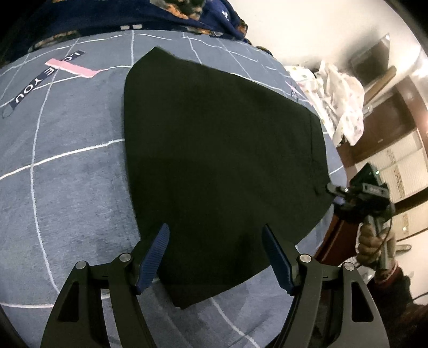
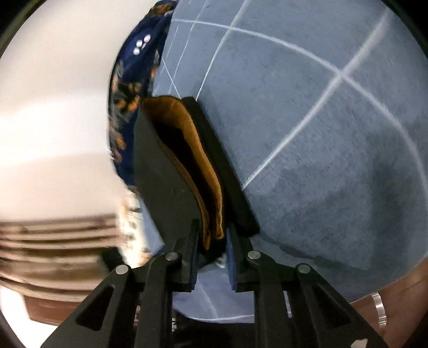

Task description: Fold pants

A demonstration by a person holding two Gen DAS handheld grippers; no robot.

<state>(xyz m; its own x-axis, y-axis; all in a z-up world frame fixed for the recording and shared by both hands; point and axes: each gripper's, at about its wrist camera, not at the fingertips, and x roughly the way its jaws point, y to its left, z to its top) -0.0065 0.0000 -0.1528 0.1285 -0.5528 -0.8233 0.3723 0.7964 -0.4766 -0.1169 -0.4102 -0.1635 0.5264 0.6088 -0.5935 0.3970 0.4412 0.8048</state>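
Observation:
Black pants (image 1: pixel 214 133) lie folded flat on a grey-blue blanket (image 1: pixel 67 174) with white grid lines. My left gripper (image 1: pixel 216 229) hovers open above the pants' near edge, its blue pads (image 1: pixel 155 257) well apart and nothing pinched between them. At the pants' right corner, my right gripper (image 1: pixel 330 188) clamps the fabric edge, held by a gloved hand (image 1: pixel 371 241). In the right wrist view the right gripper (image 2: pixel 213 224) is shut on the pants (image 2: pixel 160 174), whose orange-brown lining (image 2: pixel 206 166) gapes open ahead of the fingers.
A dark-blue patterned quilt (image 1: pixel 187 13) is bunched along the blanket's far edge. White spotted cloth (image 1: pixel 339 101) lies to the right near brown wooden furniture (image 1: pixel 388 128). The blanket's edge drops away at the right. A pink strip (image 1: pixel 72 67) marks the blanket at far left.

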